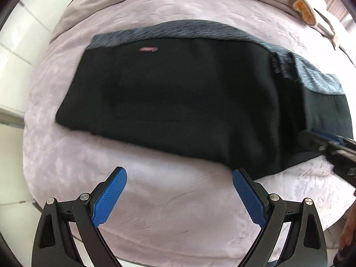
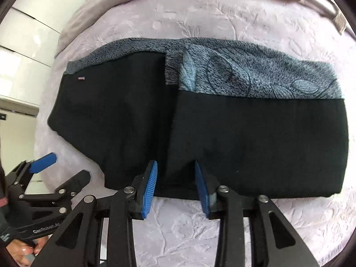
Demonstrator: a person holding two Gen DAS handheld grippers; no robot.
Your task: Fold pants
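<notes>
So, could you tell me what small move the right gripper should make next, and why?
Probably close the right gripper: its open fingers straddle the near edge of the black pants, which lie already folded on the bedspread, while the left gripper hangs open, short of the cloth.

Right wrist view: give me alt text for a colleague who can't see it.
Black pants with a blue-grey patterned band lie folded on a pale lilac bedspread. The right claw is open at their near edge, its blue pads straddling a fold of black fabric. The left claw, also open, hovers over the bedspread at lower left.
</notes>
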